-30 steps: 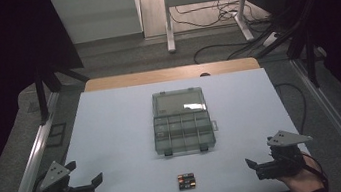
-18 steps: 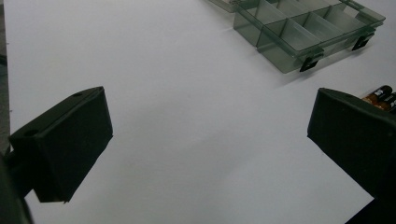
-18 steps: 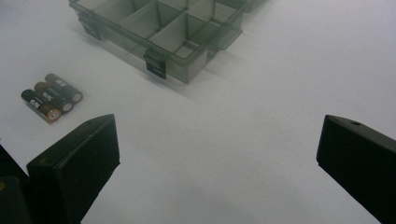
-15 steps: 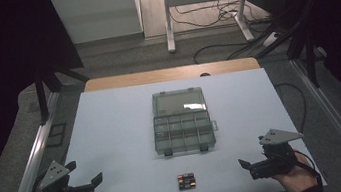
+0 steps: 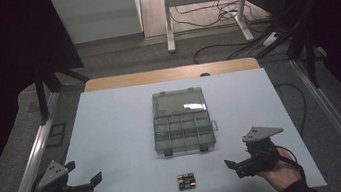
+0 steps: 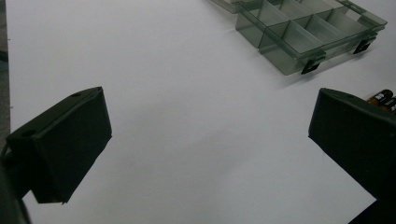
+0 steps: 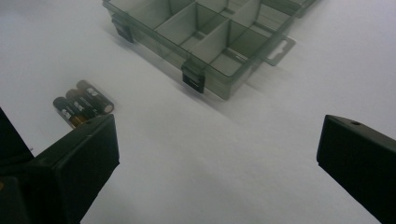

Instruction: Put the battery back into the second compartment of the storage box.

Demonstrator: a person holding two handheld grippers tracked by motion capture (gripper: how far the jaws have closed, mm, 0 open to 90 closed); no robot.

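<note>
Right tool [image 5: 237, 166] near black-and-gold batteries [image 5: 187, 180]

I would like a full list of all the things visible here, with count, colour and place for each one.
batteries: about four, dark with orange ends, lying side by side near the table's front edge, between the two grippers.
box: one, clear grey plastic, lid open, empty compartments, mid-table.
table: one, white top with a wooden strip at the far edge.
cables: several, dark, on the floor behind the table.
left gripper: one, black, open, front left of the table, holding nothing.
right gripper: one, black, open, front right, pointing toward the batteries.
hands: two, at the bottom edge, each holding a gripper.
</note>
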